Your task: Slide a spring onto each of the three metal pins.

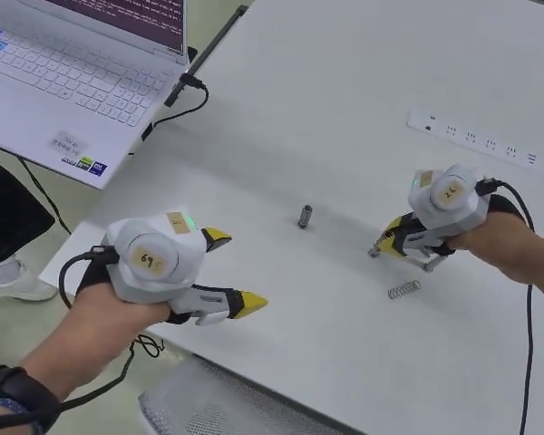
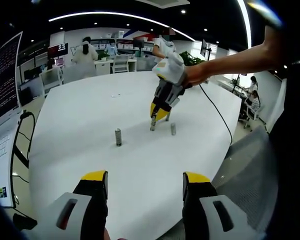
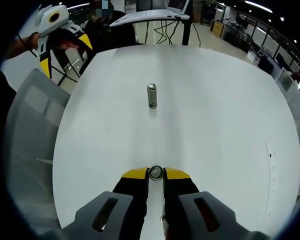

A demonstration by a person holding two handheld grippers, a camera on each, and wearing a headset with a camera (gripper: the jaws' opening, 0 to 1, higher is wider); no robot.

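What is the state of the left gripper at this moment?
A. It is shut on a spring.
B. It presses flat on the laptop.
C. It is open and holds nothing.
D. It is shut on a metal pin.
C: in the left gripper view the left gripper has its jaws wide apart with only bare table between them; the right gripper is the one shut on a small metal piece.

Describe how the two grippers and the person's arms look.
The left gripper and right gripper each have a rounded white body and black jaws tipped in yellow. Each carries a round tan sticker with handwriting; the left one reads 69. A black cable trails from each. The forearms are bare, with a dark wristband on the left wrist.
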